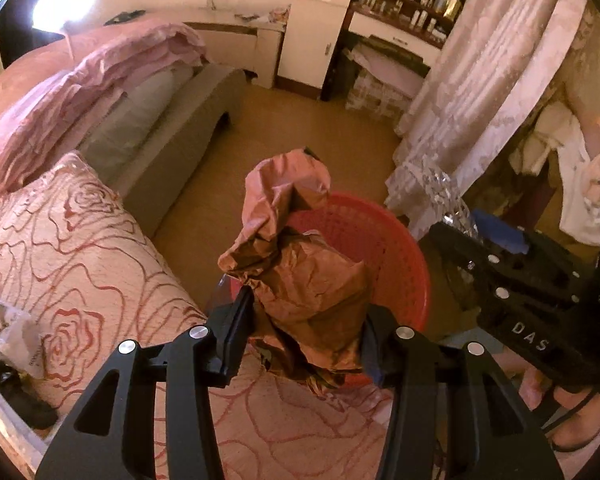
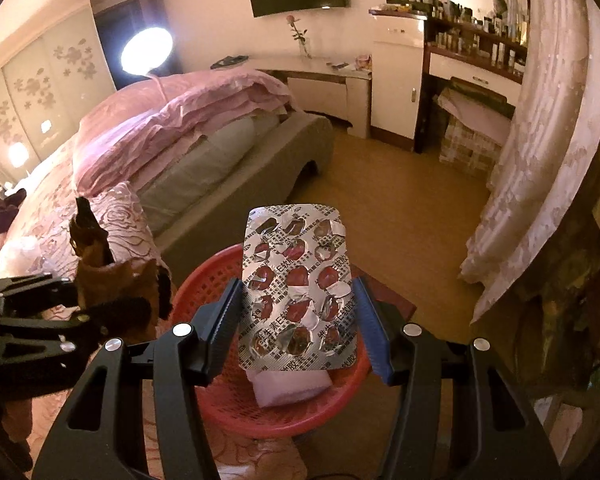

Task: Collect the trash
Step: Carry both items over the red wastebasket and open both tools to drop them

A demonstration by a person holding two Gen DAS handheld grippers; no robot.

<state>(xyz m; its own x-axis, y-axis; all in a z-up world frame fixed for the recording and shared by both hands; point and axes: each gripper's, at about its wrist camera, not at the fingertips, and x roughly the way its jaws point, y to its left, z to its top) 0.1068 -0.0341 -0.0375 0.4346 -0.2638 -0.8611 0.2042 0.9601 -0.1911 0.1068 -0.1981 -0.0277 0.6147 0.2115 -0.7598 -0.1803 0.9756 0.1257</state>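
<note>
Black fingers of the left gripper (image 1: pixel 306 334) clamp a crumpled brown paper bag (image 1: pixel 300 264), which stands up between them above the near rim of the red basket (image 1: pixel 396 248) beside the rose-patterned bedspread (image 1: pixel 72 248). Just right of it, the right gripper (image 2: pixel 298 316), whose body shows the letters "DAS" in the left view, pinches an emptied silver pill sheet (image 2: pixel 298 284) printed with Chinese characters too small to read, held over the basket where a pink folded tissue (image 2: pixel 290 386) lies.

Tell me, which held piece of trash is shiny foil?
The pill blister sheet in the right gripper; the left gripper holds dull crumpled brown paper.
</note>
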